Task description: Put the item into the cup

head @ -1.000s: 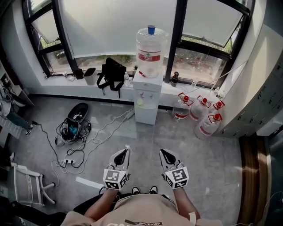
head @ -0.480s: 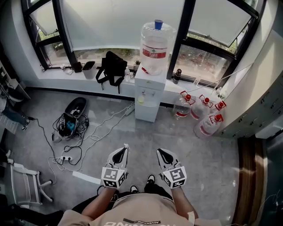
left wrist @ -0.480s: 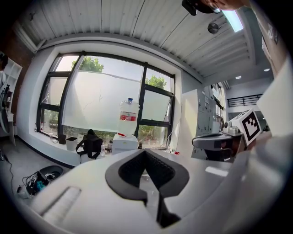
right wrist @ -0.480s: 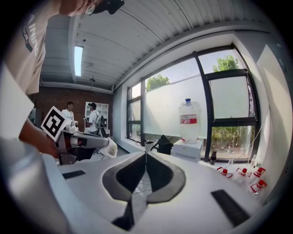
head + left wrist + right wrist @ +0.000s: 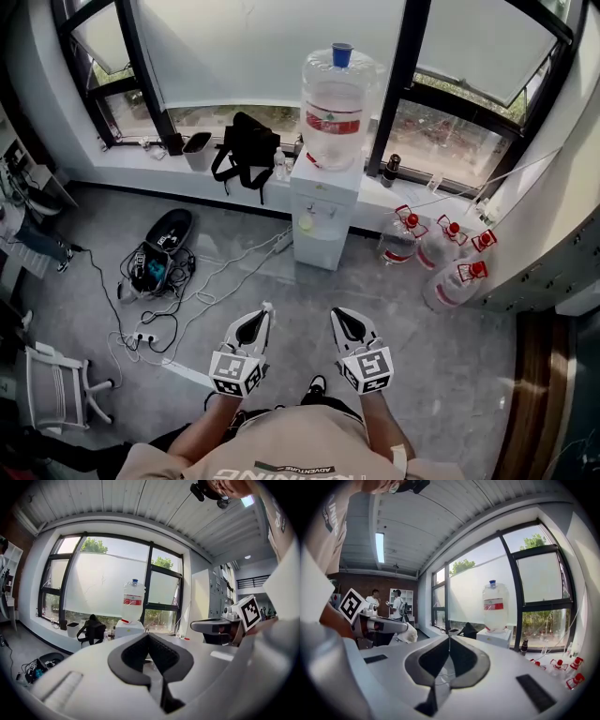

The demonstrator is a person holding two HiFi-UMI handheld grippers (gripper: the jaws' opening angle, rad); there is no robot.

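The left gripper (image 5: 265,310) and the right gripper (image 5: 337,313) sit side by side at the lower centre of the head view, held out over the grey floor (image 5: 431,375) in front of the person's torso. They stand in almost the same place and pose as half a second ago. In the left gripper view, the left gripper's (image 5: 149,635) jaws are pressed together at their tips with nothing between them. The right gripper's (image 5: 449,637) jaws are likewise closed and empty in its own view.

The surroundings have shifted more than the tools. The water dispenser (image 5: 323,211), with its big bottle (image 5: 336,108) on top, now lies a little further right and lower in the frame than before. The spare jugs (image 5: 441,253) have slid toward the right edge. The black bag (image 5: 247,150) on the window sill and the tangle of cables (image 5: 155,272) at centre left have also drifted slightly right. A second ago two shoes showed between the grippers. Now a single shoe (image 5: 317,385) shows there, just above the shirt.

Neither the item nor the cup can be picked out in any view.
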